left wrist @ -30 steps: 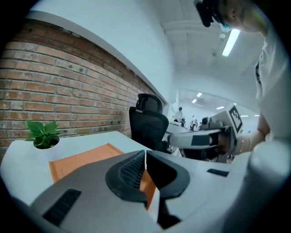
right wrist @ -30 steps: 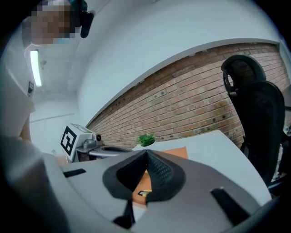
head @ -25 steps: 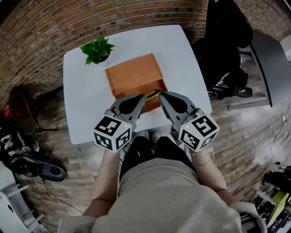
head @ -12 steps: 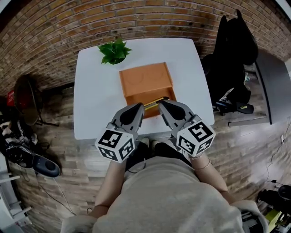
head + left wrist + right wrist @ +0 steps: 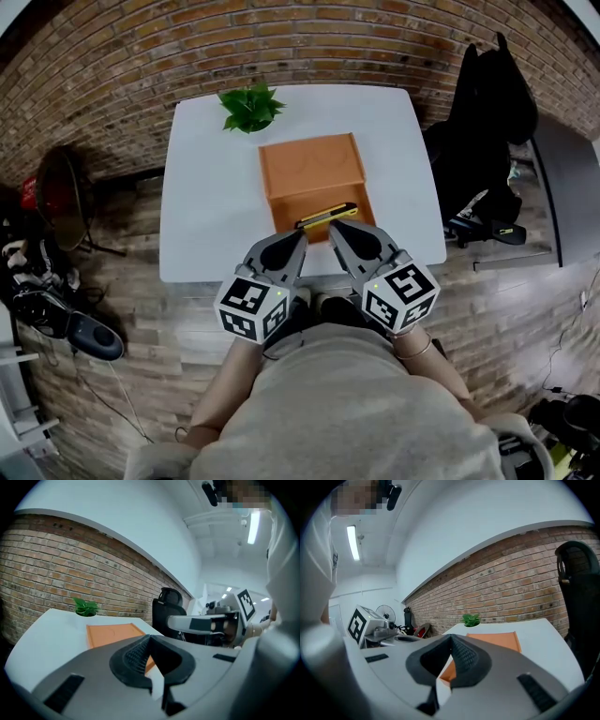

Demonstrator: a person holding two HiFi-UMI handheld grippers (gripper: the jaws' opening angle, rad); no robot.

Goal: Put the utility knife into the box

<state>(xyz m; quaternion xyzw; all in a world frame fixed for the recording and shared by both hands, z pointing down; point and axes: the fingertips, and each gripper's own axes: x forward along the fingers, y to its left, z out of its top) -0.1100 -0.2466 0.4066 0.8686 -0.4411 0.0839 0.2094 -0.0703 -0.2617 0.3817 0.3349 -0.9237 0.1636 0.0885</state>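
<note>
An orange box (image 5: 309,164) stands in the middle of the white table (image 5: 211,206). The yellow and black utility knife (image 5: 326,217) lies across the box's near end; whether it rests inside or on top I cannot tell. My left gripper (image 5: 302,237) and right gripper (image 5: 334,228) hover side by side at the table's near edge, tips just short of the knife, both shut and empty. In the left gripper view the jaws (image 5: 149,639) meet in front of the box (image 5: 112,633). In the right gripper view the jaws (image 5: 451,639) also meet, with the box (image 5: 497,641) beyond.
A small green potted plant (image 5: 251,108) stands at the table's far edge behind the box. A black office chair (image 5: 487,103) draped with dark cloth is to the right of the table. A brick wall runs behind. The floor on the left holds clutter.
Both grippers have drawn back from the box toward the table's near edge, staying shut. The knife stays at the box's near end. My head view has shifted, so the table sits further right.
</note>
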